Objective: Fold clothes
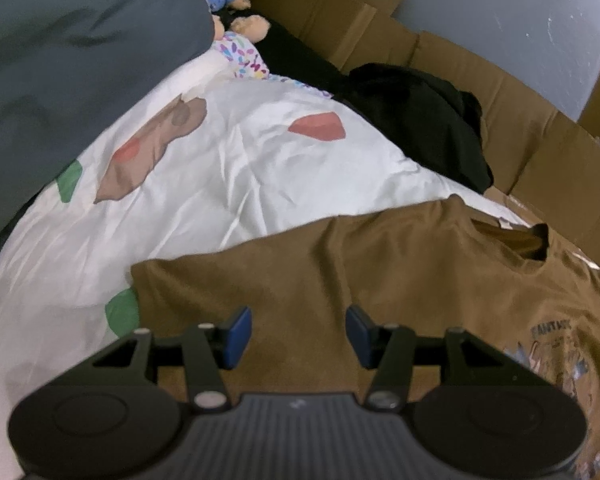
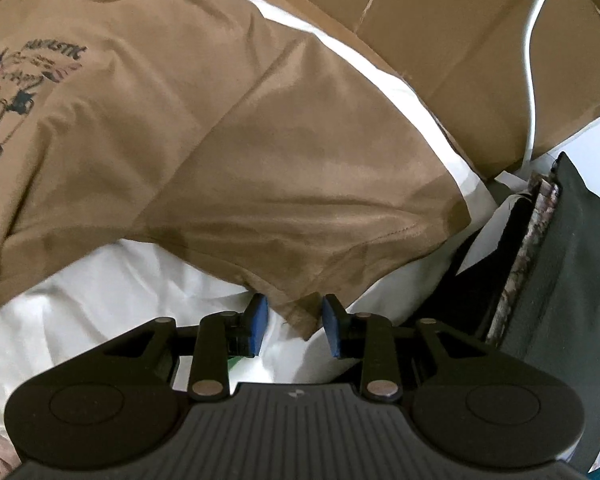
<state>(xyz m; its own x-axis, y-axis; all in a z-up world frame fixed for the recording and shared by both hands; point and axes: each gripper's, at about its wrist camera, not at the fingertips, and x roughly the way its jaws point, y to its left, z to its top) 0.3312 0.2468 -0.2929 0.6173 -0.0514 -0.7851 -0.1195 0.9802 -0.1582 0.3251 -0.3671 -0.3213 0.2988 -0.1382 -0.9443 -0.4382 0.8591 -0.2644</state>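
A brown T-shirt lies spread on a white sheet with coloured patches, its neck opening at the far right. My left gripper hovers open over the shirt's near part, with nothing between its blue pads. In the right wrist view the same T-shirt shows its dark print at the left and a sleeve stretching to the right. The sleeve's lower corner lies between the pads of my right gripper, which stands open, a gap on each side of the cloth.
Cardboard boxes line the far side, with a black garment and dolls beside them. Dark grey fabric fills the left. To the right are flattened cardboard, a white cable and a dark cushion.
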